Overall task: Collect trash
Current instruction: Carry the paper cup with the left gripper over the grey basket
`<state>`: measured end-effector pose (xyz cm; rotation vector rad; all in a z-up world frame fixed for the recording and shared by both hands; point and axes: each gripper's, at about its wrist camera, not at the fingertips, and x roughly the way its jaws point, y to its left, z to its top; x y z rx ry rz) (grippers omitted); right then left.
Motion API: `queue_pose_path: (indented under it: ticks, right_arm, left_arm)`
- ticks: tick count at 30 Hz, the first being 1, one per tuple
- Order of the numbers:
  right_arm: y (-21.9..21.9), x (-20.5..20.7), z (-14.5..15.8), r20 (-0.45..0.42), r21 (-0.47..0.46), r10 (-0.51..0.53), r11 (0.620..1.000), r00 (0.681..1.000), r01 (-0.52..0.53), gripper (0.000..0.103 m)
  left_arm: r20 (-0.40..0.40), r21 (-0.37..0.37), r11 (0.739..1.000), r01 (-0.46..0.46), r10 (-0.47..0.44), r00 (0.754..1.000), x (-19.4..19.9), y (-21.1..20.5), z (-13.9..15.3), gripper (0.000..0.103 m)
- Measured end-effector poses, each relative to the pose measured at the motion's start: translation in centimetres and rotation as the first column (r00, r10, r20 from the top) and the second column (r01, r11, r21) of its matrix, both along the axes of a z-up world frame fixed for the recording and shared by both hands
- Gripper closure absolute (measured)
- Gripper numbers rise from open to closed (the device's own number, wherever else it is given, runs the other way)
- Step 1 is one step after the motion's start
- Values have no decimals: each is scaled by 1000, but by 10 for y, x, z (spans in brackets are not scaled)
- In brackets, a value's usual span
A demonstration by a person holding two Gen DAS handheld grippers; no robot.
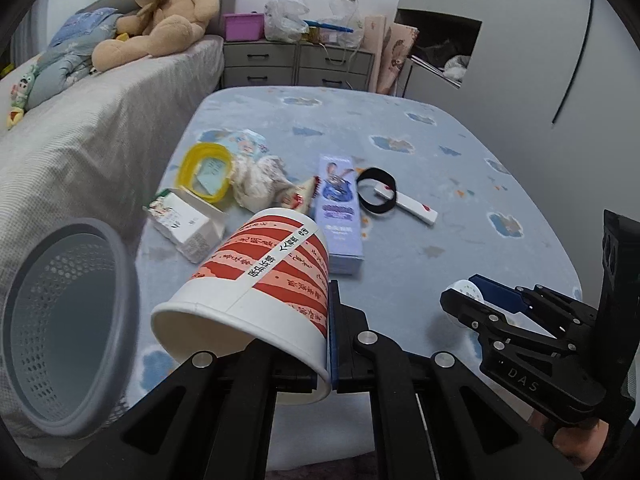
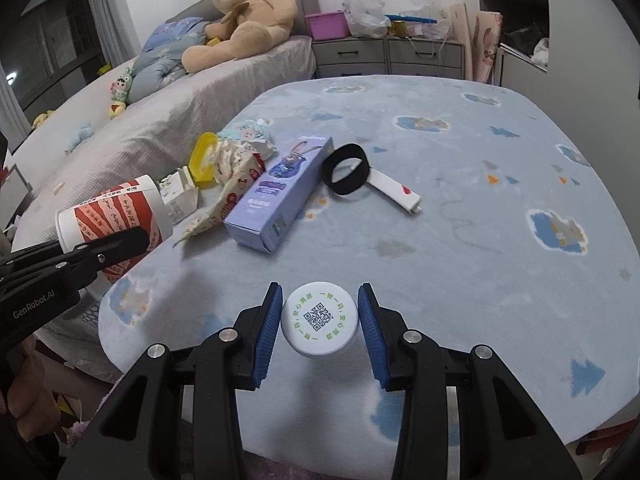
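A red-and-white paper cup (image 1: 272, 264) hangs tilted above the blue cloth, its mouth toward the camera. My left gripper (image 1: 330, 320) is shut on the cup's wall near the rim; from the right wrist view the same cup (image 2: 116, 216) shows at the left in that gripper (image 2: 136, 240). My right gripper (image 2: 320, 320) is shut on a small white bottle (image 2: 318, 318) with a printed code on its cap, held a little above the cloth. The left wrist view has the right gripper (image 1: 468, 300) at the lower right.
A grey mesh basket (image 1: 60, 320) stands at the left beside the bed. On the cloth lie a milk carton (image 1: 184, 224), a yellow ring (image 1: 204, 172), crumpled paper (image 1: 256, 184), a purple box (image 1: 340, 216), a black band (image 1: 376, 196) and a white stick (image 1: 412, 206).
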<state>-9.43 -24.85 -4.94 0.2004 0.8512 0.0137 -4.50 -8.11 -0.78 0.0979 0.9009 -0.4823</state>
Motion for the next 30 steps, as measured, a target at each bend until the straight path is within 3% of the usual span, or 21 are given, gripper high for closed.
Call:
queue_pose_path:
  ticks: [8, 15, 22, 30]
  right_arm:
    - [61, 44, 19, 42, 27, 183, 983, 982, -184, 64]
    - [129, 89, 27, 70, 65, 369, 926, 927, -373, 64]
    - [187, 119, 25, 77, 85, 502, 857, 861, -508, 64]
    - [228, 136, 15, 55, 87, 596, 797, 801, -598, 64]
  left_arm:
    - [68, 33, 972, -232, 229, 971, 22, 82, 9, 99]
    - [47, 81, 904, -420, 418, 907, 42, 152, -7, 99]
    - [22, 118, 845, -522, 524, 852, 55, 199, -22, 99]
    - [8, 135, 805, -577, 582, 813, 60, 225, -32, 99]
